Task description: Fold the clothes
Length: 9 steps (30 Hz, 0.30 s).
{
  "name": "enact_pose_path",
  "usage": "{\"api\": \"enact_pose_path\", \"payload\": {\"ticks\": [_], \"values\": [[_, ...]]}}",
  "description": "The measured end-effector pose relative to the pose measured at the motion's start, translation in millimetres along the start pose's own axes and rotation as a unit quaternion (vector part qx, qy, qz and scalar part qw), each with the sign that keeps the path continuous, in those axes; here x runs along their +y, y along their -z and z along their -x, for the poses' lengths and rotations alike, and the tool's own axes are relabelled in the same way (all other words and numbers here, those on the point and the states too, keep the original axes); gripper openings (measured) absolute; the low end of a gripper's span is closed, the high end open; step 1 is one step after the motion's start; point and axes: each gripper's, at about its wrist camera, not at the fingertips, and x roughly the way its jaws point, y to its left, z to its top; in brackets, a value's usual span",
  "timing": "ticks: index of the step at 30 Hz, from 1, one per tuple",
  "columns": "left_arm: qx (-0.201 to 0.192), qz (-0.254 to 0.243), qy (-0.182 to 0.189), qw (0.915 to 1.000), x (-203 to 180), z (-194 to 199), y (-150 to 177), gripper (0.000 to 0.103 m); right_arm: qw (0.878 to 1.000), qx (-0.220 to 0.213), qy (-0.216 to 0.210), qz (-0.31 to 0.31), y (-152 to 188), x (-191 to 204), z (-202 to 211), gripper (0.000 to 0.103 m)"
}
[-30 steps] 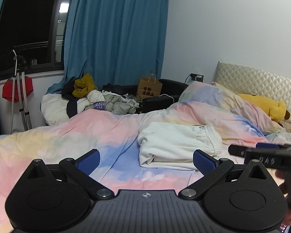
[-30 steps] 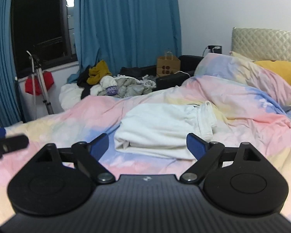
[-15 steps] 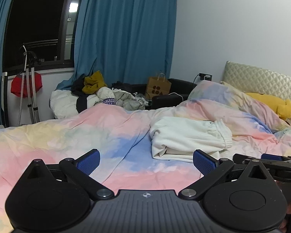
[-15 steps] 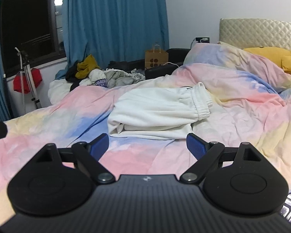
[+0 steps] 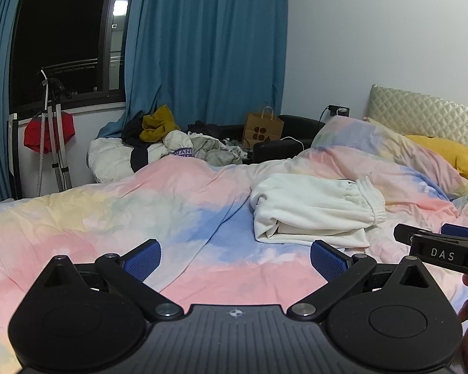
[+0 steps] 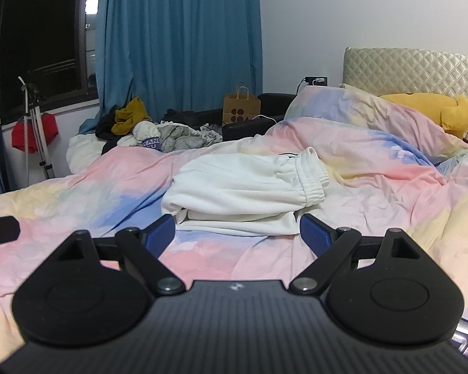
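Sweatpants (image 6: pixel 246 184) folded, nearer than before; right tool (image 6: pixel 237 230) spread, empty.

White folded sweatpants (image 6: pixel 246 184) on pastel pink-blue-yellow duvet (image 6: pixel 374 193); blue curtains (image 6: pixel 184 37)

White sweatpants (image 5: pixel 315 207) (image 6: pixel 243 187), soft and thick, lying folded into a compact bundle of stacked layers on the pastel duvet (image 5: pixel 159 199) (image 6: pixel 374 168). Showing the gathered elastic waistband at the right end, rounded fold at the left, and lower layers peeking out along the near edge. Resting flat, slightly rumpled.
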Motion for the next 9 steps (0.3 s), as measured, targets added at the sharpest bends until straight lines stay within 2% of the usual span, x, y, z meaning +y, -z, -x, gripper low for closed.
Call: {"api": "enact_pose_path", "payload": {"ticks": [9], "values": [[-0.004, 0.009, 0.003, 0.9999, 5.2, -1.6, 1.4, 0.103, 1.000, -0.005, 0.007, 0.007, 2.1, 3.1, 0.8, 0.089]]}}
